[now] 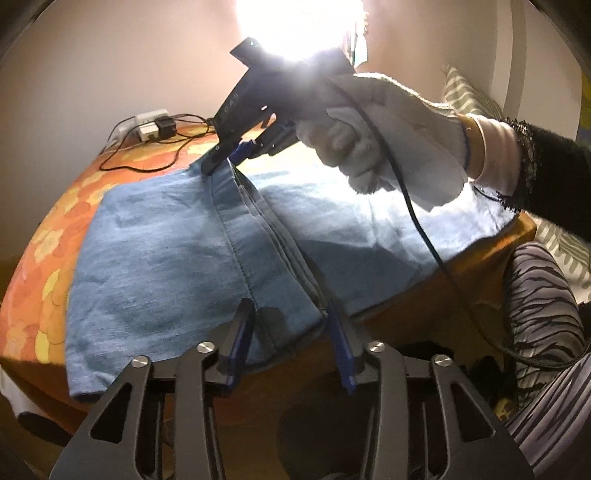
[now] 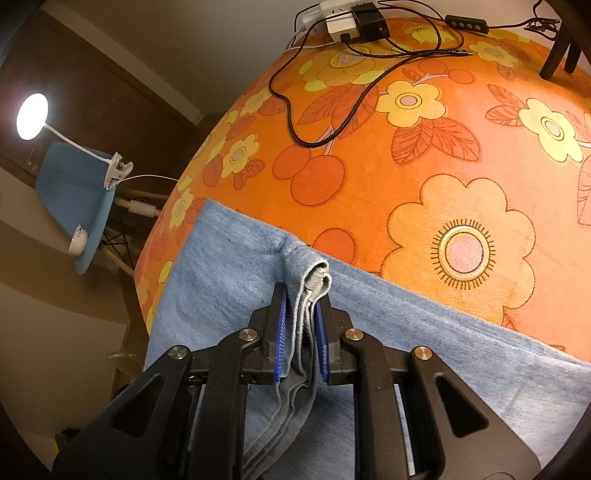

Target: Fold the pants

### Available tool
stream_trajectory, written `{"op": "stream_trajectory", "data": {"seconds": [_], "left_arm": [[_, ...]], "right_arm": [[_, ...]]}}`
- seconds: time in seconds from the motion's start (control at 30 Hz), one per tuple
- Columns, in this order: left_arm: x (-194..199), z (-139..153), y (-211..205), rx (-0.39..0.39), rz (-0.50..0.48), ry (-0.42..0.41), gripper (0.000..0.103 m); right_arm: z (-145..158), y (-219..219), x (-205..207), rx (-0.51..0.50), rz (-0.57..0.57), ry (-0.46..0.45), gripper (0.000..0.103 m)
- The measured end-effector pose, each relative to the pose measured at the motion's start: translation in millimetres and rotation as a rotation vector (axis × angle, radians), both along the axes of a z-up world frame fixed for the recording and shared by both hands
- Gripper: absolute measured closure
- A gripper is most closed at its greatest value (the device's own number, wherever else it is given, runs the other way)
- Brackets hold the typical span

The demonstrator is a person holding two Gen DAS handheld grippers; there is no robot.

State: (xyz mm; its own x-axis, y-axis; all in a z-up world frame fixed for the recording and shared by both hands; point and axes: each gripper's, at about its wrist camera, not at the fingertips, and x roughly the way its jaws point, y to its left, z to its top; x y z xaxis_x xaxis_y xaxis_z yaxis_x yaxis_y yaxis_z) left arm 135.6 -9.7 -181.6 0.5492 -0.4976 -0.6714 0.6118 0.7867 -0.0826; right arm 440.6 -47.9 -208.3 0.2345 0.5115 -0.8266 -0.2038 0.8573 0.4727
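Blue denim pants (image 1: pixel 166 258) spread flat across a table draped in an orange cloth (image 2: pixel 424 155) printed with yellow flowers and red cherries. Near the far edge, a white power strip (image 2: pixel 343 18) with a black adapter and looping black cables (image 2: pixel 295 122). Beyond the table, a plain pale wall, a dark wooden door, and a blue chair (image 2: pixel 74 192) carrying a clip-on lamp (image 2: pixel 32 116), lit. Right gripper (image 2: pixel 301 321), in a white-gloved hand (image 1: pixel 388 147): jaws clamped on a bunched grey-blue fold at the pants' far edge. Left gripper (image 1: pixel 291 332): jaws apart over the near hem, a seam ridge lying between the blue pads, not pinched.
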Motion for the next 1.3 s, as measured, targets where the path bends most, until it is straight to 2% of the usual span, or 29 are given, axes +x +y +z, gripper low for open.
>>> {"op": "stream_trajectory", "data": {"seconds": [0.13, 0.33, 0.47, 0.5, 0.6, 0.67, 0.73, 0.8, 0.9, 0.97, 1.03, 1.1, 1.3], "left_arm": [[-15.2, -5.3, -15.2, 0.098, -0.053, -0.068, 0.065], [-19.7, -7.6, -16.5, 0.144, -0.064, -0.107, 0.065], [-20.8, -14.1, -23.6, 0.236, -0.099, -0.164, 0.065], [-20.2, -14.1, -22.6, 0.234, -0.106, -0.166, 0.065], [-13.3, -11.1, -15.0, 0.189, -0.095, -0.141, 0.074], [-5.9, -7.0, -4.2, 0.113, -0.077, -0.097, 0.079], [-2.1, -5.4, 1.7, 0.075, -0.054, -0.084, 0.086], [0.3, -3.2, 4.9, 0.048, -0.047, -0.075, 0.087], [-1.6, -6.1, -1.9, 0.091, -0.053, -0.094, 0.087], [-3.9, -9.2, -9.7, 0.13, -0.053, -0.113, 0.083], [-4.4, -12.5, -15.4, 0.146, -0.056, -0.123, 0.083], [-5.3, -11.9, -15.1, 0.139, -0.059, -0.124, 0.085], [-8.2, 2.1, -2.6, 0.057, -0.032, -0.134, 0.089]], "right_arm": [[0.5, 0.1, 0.2, -0.003, -0.001, 0.003, 0.088], [0.0, 0.0, 0.2, -0.006, -0.001, 0.002, 0.088], [-0.5, -0.4, 0.9, -0.008, 0.001, 0.001, 0.088], [-0.8, 0.0, 0.9, -0.007, 0.0, 0.002, 0.088], [-0.7, 0.1, 1.1, -0.008, 0.001, 0.002, 0.088], [-0.9, -0.2, 1.2, -0.007, 0.001, 0.003, 0.088], [-1.5, 0.2, 1.1, -0.008, 0.001, 0.005, 0.088], [-1.2, 1.6, 1.6, -0.01, 0.001, 0.005, 0.088], [-1.8, 2.6, 2.1, -0.011, 0.0, 0.008, 0.088], [-2.1, 3.0, 3.0, -0.011, -0.003, 0.011, 0.087], [-3.7, 3.2, 3.8, -0.003, -0.014, 0.021, 0.081], [-4.9, 3.8, 4.5, 0.002, -0.021, 0.028, 0.076], [-5.1, 6.1, 6.3, 0.005, -0.027, 0.033, 0.076]]}}
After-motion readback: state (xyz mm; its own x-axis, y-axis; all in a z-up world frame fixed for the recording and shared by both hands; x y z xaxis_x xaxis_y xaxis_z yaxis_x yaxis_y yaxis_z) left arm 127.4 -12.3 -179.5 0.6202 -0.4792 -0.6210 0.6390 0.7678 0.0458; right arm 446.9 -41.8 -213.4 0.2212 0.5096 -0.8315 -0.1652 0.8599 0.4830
